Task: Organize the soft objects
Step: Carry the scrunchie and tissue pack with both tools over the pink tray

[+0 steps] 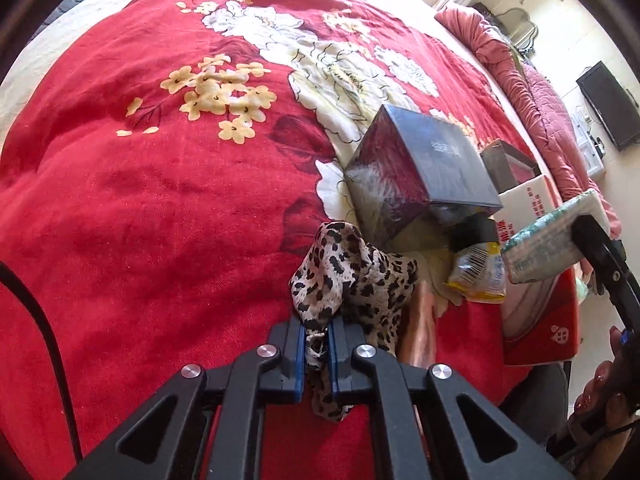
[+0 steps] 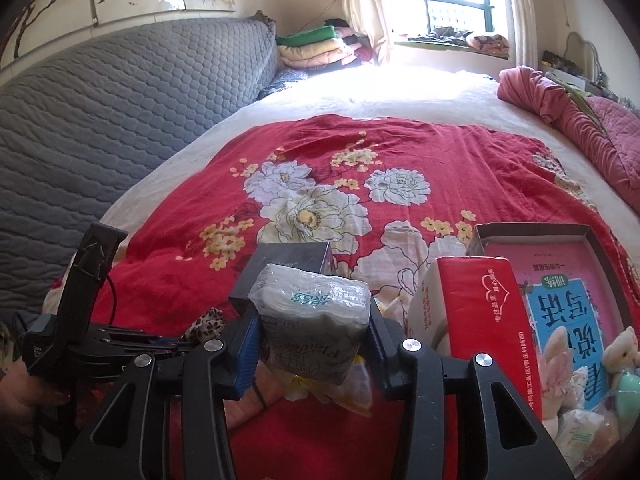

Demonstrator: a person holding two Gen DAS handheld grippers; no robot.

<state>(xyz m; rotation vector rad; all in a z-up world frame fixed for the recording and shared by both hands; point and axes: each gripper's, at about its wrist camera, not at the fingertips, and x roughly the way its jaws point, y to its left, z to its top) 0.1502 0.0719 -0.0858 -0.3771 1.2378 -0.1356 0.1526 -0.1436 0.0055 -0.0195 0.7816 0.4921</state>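
My left gripper (image 1: 318,344) is shut on a leopard-print cloth (image 1: 352,276), which bunches up in front of the fingers above the red floral blanket (image 1: 140,208). My right gripper (image 2: 312,332) is shut on a clear-wrapped pack of tissues (image 2: 312,320) and holds it above the blanket; the pack also shows at the right of the left wrist view (image 1: 540,244). The left gripper shows at the left of the right wrist view (image 2: 120,344), with the leopard cloth (image 2: 206,324) beyond it.
A dark glossy box (image 1: 416,168) stands on the blanket behind the cloth. A yellow packet (image 1: 478,276) lies beside it. A red-and-white tissue box (image 2: 480,320) and an open shallow box (image 2: 532,236) holding small plush toys (image 2: 624,360) sit at the right. A grey quilted headboard (image 2: 100,128) is at the left.
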